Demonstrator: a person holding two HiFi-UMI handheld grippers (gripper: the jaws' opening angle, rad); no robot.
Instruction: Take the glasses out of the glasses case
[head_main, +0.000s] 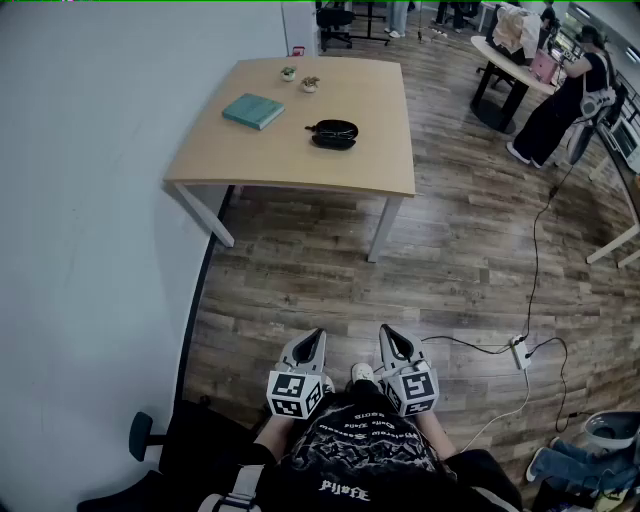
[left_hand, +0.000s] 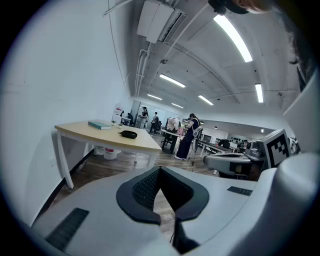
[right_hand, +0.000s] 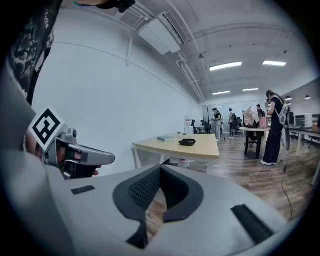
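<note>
Both grippers closed and empty, well apart from the table.
Left gripper (head_main: 311, 337) and right gripper (head_main: 389, 334) face the table (head_main: 300, 150); the black glasses case (head_main: 333, 132) lies there beside a teal book (head_main: 253, 110).

Bright ceiling strip lights (left_hand: 235, 37), soft shadows, sharp pics, heavy fisheye w/ dark vignette corners.
</note>
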